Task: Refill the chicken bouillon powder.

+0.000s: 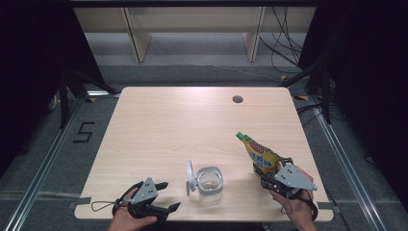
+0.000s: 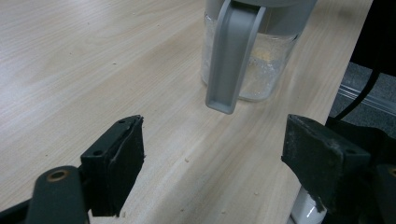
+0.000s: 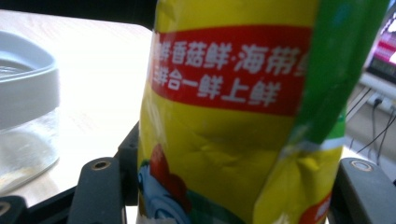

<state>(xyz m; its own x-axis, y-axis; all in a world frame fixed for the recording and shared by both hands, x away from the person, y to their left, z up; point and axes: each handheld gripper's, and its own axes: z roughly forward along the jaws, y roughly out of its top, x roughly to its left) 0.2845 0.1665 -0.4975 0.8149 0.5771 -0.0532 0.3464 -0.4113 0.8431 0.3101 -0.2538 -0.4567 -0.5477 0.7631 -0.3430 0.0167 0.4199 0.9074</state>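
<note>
A yellow pouch with a green top and a red label band is held tilted above the table's right front; my right gripper is shut on its lower part. Up close, the pouch stands between the two black jaws. A clear glass jar with a grey rim stands near the front edge, its hinged lid swung open to the left. My left gripper rests at the front left, open, nothing between its fingers. In the left gripper view the jar and its hanging lid clasp lie just ahead of the jaws.
The light wooden table has a round cable hole at the back right. Beyond it stand shelf legs and loose cables on the floor. A "5" is taped on the floor at left.
</note>
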